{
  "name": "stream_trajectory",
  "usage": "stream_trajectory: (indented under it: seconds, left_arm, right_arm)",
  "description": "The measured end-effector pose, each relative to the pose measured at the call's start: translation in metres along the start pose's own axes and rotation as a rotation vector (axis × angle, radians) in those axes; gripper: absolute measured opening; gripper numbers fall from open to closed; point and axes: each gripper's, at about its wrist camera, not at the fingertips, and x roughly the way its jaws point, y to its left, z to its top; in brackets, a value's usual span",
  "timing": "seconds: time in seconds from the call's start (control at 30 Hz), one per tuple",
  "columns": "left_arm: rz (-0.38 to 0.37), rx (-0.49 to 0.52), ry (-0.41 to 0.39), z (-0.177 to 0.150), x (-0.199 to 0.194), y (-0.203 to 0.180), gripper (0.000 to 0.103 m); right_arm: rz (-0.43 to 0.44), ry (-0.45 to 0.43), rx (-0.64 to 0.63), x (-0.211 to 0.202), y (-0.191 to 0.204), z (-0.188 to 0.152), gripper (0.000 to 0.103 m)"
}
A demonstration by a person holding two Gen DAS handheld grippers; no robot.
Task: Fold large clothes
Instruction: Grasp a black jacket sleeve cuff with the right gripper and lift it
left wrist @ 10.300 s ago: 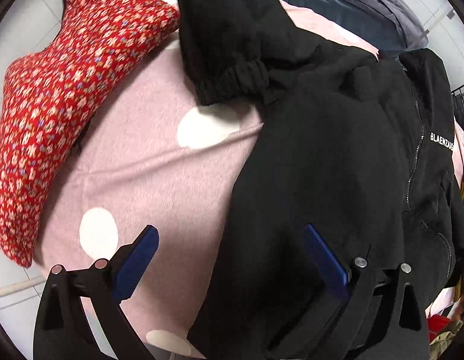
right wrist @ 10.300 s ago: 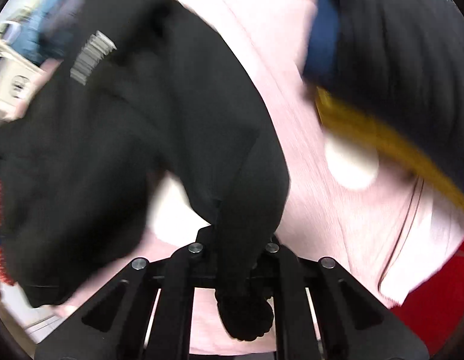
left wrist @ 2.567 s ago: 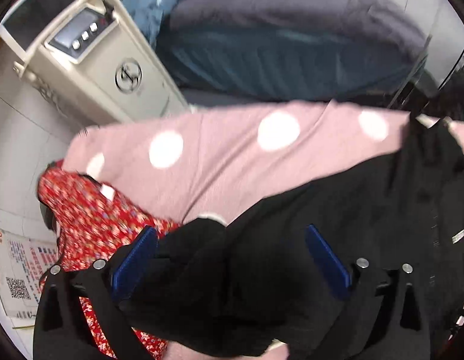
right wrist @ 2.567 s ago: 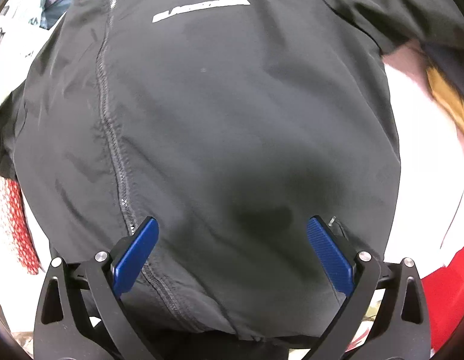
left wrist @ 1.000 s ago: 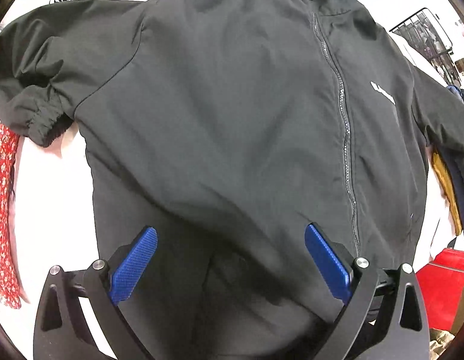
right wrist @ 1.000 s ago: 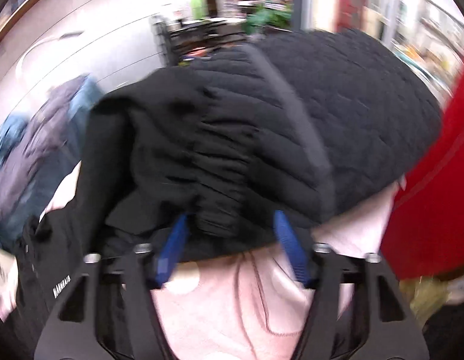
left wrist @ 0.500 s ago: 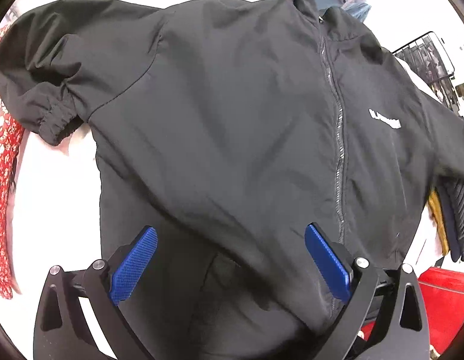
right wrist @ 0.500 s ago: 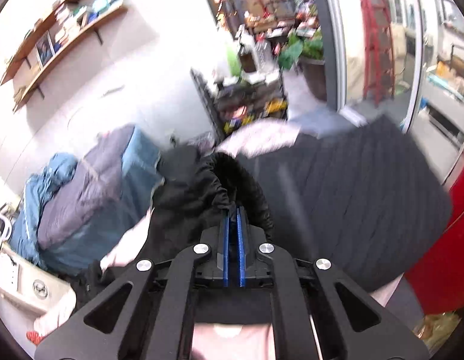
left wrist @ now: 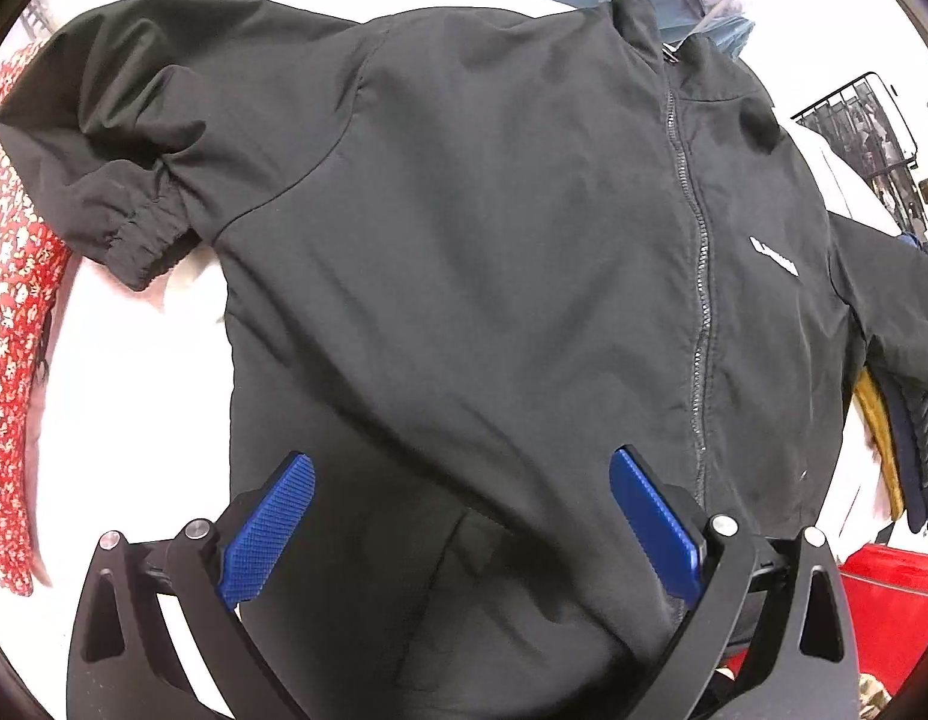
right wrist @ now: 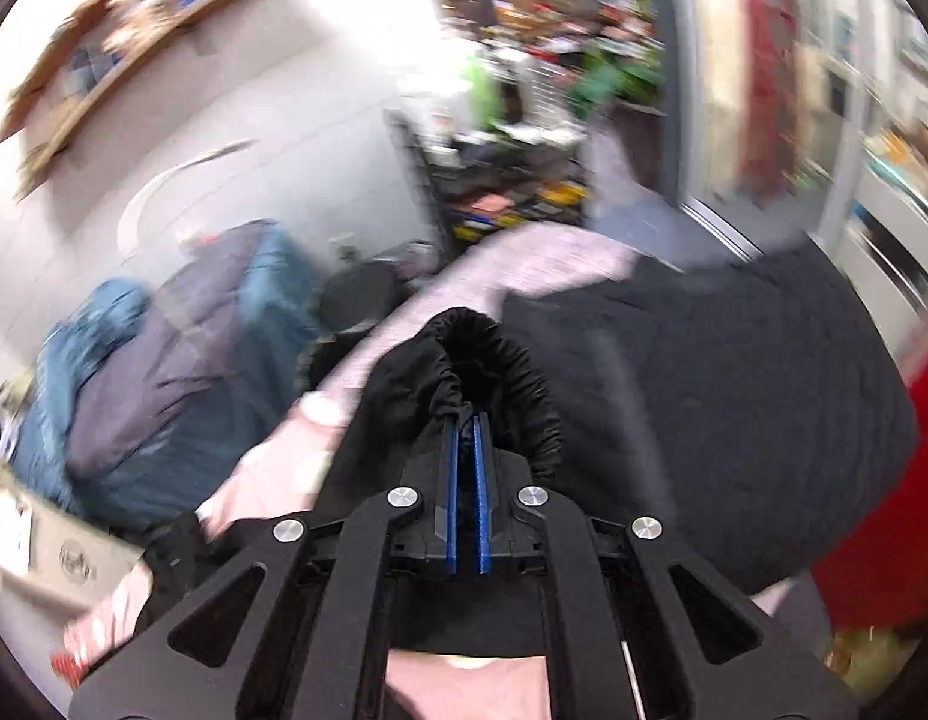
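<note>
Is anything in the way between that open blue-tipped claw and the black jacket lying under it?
Nothing visible: the left gripper hangs open directly over the black zip-up jacket, with only bare fabric between its blue pads.

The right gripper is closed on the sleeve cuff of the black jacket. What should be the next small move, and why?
Probably carry the cuff inward across the chest of the black jacket. The right gripper is shut on the elastic cuff, lifted off the surface; the jacket lies spread, zipper up, so a sleeve fold seems next. The left gripper hovers open over the hem and could hold it down.
</note>
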Motion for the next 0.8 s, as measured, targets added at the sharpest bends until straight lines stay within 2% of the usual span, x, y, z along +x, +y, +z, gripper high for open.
stream_trajectory:
  seconds: [0.13,0.27,0.37,0.47,0.63,0.7,0.8]
  left_arm:
    - [-0.011,0.001,0.002,0.002,0.0,0.001,0.097]
    - [-0.033,0.012,-0.014,0.0,-0.004,-0.007,0.097]
    - [-0.03,0.028,-0.028,-0.003,-0.008,-0.007,0.097]
    - [-0.006,0.029,-0.043,-0.01,-0.012,0.002,0.097]
    - [0.018,-0.041,-0.038,-0.022,-0.011,0.033,0.097]
    - [0.038,-0.07,-0.034,-0.03,-0.011,0.05,0.097]
    - [0.086,-0.09,-0.024,-0.041,-0.007,0.067,0.097]
  right_arm:
    - [0.19,0.022,-0.136,-0.016,0.087,-0.004,0.005]
    - [0.348,0.129,-0.22,0.0,0.174,-0.036,0.005]
    - [0.411,0.219,-0.363,0.022,0.26,-0.092,0.005]
    - [0.479,0.327,-0.453,0.043,0.329,-0.155,0.005]
    - [0.522,0.447,-0.633,0.07,0.425,-0.263,0.005]
    - [0.511,0.503,-0.676,0.086,0.45,-0.302,0.005]
    - [0.45,0.573,-0.706,0.113,0.473,-0.356,0.005]
